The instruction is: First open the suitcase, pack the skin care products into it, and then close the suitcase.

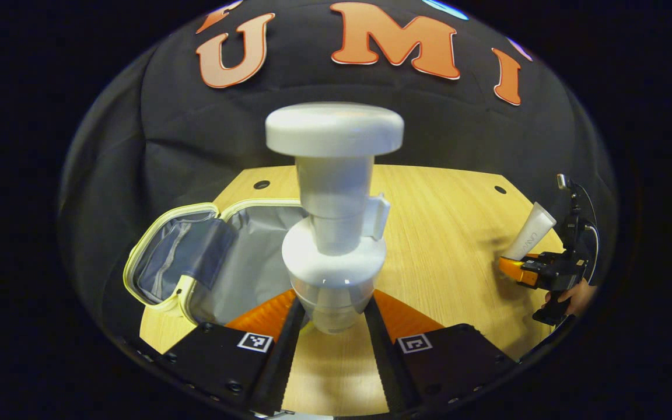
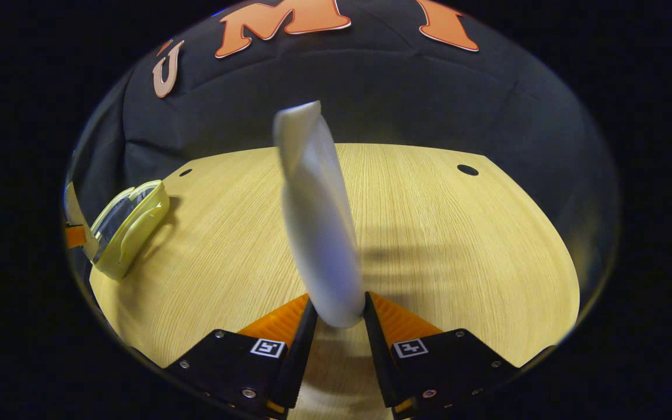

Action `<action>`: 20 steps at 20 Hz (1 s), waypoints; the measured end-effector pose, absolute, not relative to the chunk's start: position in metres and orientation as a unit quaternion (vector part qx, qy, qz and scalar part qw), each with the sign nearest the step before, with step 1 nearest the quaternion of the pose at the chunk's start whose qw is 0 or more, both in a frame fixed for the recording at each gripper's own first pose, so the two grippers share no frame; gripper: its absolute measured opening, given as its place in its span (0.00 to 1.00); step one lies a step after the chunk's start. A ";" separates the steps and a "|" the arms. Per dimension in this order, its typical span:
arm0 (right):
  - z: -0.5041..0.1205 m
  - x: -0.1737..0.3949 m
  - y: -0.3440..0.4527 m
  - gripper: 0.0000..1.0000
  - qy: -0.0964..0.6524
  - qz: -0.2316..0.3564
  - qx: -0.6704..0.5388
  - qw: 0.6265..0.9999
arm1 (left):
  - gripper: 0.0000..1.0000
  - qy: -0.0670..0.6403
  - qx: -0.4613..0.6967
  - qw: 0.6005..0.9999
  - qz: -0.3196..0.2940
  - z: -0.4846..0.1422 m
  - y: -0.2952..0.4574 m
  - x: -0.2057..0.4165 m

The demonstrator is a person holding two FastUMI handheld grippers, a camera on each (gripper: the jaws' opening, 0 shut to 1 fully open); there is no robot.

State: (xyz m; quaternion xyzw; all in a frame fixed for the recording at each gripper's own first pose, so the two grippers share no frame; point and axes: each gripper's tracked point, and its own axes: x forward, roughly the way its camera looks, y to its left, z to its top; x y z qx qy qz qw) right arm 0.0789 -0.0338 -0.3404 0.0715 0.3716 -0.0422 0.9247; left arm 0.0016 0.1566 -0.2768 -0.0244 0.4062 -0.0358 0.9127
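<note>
Your left gripper (image 1: 331,318) is clamping the base of a white pump bottle (image 1: 334,221), both fingers pressing on its clear lower part, and the bottle is standing upright along the fingers with its broad cap pointing away from you. The open suitcase (image 1: 155,256) is lying just beyond and to the left of that bottle, its grey lined cavity showing right behind the bottle's left side and the zipped lid half folded out to the far left. So the drop looks short: you are needing only a small shift left and forward, minding the pale yellow rim in between.

Your right gripper (image 2: 336,315) is gripping a white tube (image 2: 315,221) by its lower end, the tube's long axis rising up and leaning slightly left. From that hand the suitcase (image 2: 129,227) is sitting well apart, far left near the table edge. The wooden table (image 2: 458,233) between them is offering open room, so the left hand is the nearer one to go first.
</note>
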 end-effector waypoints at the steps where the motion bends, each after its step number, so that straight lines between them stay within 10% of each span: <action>1: -0.340 0.079 -0.032 0.53 0.378 -0.042 0.082 0.921 | 0.63 0.404 -0.028 0.914 -0.031 -0.275 0.163 0.002; 20: -0.186 0.074 0.037 0.51 0.304 0.000 0.049 0.951 | 0.63 0.371 -0.030 0.928 -0.028 -0.264 0.270 0.033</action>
